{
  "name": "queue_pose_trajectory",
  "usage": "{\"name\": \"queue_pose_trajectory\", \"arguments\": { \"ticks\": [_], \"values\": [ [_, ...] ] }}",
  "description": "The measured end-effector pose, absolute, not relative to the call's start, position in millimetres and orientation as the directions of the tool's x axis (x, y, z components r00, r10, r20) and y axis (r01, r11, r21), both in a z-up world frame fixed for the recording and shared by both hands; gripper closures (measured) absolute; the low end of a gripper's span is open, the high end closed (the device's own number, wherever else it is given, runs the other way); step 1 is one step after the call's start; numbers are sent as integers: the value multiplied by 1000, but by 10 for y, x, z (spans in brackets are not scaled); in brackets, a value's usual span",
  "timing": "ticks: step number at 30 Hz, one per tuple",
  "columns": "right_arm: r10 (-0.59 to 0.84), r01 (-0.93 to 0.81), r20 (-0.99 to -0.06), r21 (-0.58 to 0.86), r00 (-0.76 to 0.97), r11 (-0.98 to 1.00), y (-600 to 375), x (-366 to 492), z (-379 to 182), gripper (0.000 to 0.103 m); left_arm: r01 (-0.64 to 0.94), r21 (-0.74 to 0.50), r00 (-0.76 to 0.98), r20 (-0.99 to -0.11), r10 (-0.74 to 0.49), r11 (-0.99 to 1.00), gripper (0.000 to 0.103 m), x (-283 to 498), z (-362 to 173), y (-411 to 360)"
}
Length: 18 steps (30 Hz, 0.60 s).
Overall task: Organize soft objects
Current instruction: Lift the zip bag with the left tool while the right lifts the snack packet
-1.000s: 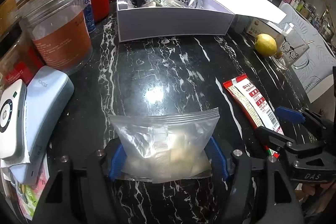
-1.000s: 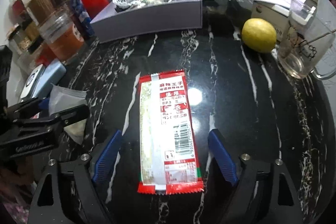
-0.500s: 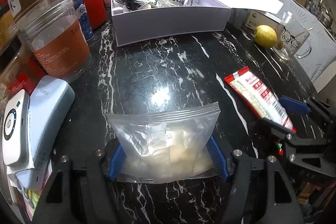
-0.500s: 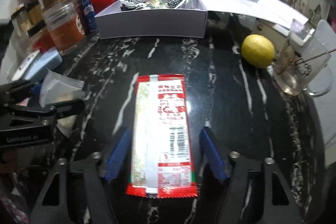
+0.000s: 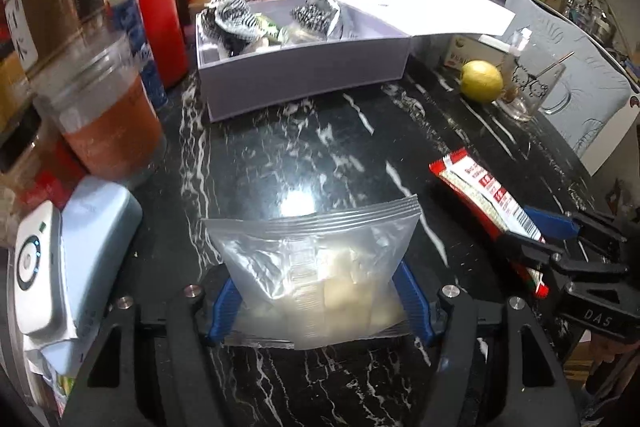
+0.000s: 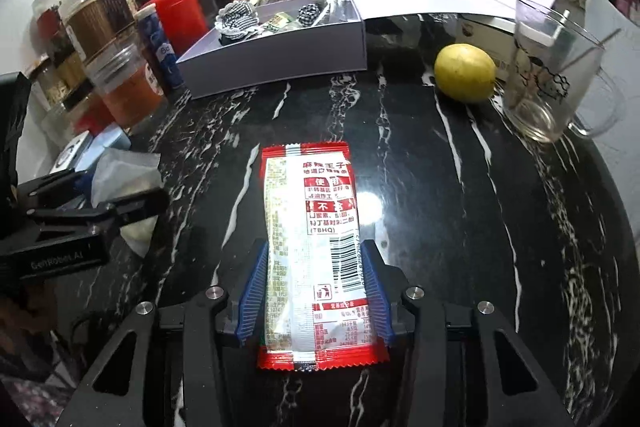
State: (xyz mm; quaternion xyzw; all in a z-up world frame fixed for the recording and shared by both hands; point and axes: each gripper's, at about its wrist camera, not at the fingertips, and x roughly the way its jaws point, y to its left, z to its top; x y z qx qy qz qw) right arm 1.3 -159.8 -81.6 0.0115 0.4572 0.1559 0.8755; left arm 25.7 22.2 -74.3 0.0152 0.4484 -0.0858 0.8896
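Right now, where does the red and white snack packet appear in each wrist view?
Left wrist view: red and white snack packet at right, between the right gripper's closing fingers.
Right wrist view: packet at centre bottom, lengthwise between the blue fingers.
Shared landmark: yellow lemon beside the glass mug.

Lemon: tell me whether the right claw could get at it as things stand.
Probably not yet: the right claw is closing around the red snack packet. The marble path to the lemon looks clear.
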Motion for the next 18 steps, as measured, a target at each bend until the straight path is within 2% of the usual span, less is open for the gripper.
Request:
{"name": "queue_pose_trajectory", "arguments": {
  "ticks": [9, 18],
  "values": [
    [329, -278, -765, 203, 553, 939, -1600, -143, -650, 58, 187, -82, 624, -760, -183, 979, 37, 197, -504, 173],
    [367, -319, -688, 204, 626, 925, -1608, -174, -228, 58, 195, -106, 693, -688, -214, 975, 37, 195, -103, 187]
  ]
}}
